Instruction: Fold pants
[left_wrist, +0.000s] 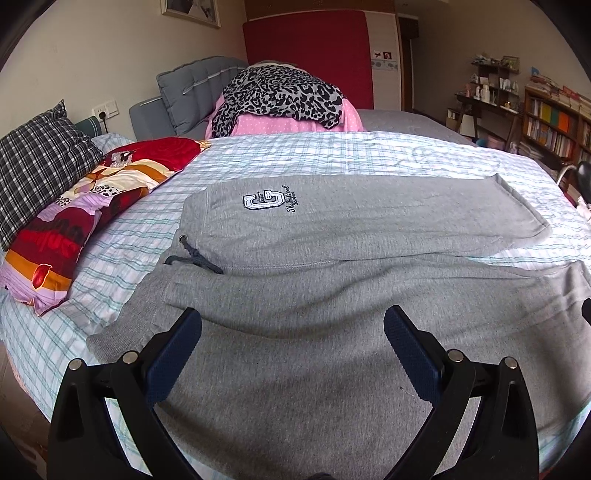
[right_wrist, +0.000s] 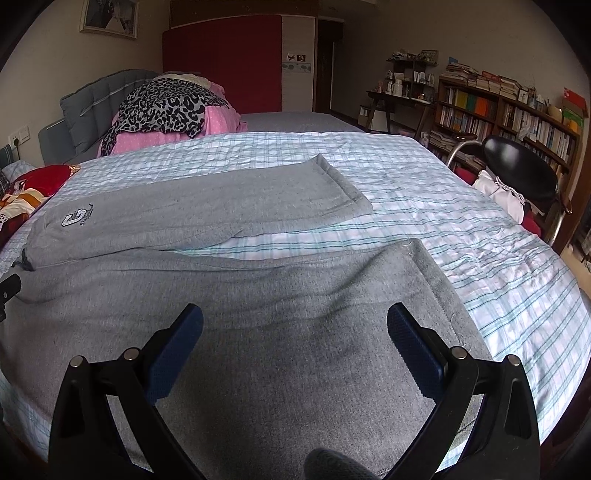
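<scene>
Grey sweatpants (left_wrist: 332, 229) lie flat on the bed, waistband at the left, both legs running to the right, a white letter patch (left_wrist: 261, 200) near the waist. My left gripper (left_wrist: 291, 325) is open over the near leg close to the waistband. In the right wrist view the pants (right_wrist: 229, 206) spread across the bed, and my right gripper (right_wrist: 295, 325) is open over the near leg by its cuff (right_wrist: 428, 266). Neither gripper holds cloth.
The bed has a pale plaid sheet (left_wrist: 332, 155). A patterned quilt (left_wrist: 74, 218) and checked pillow (left_wrist: 37, 162) lie at the left, a leopard-print pile (left_wrist: 280, 96) at the back. A black chair (right_wrist: 517, 166) and bookshelves (right_wrist: 498, 114) stand at the right.
</scene>
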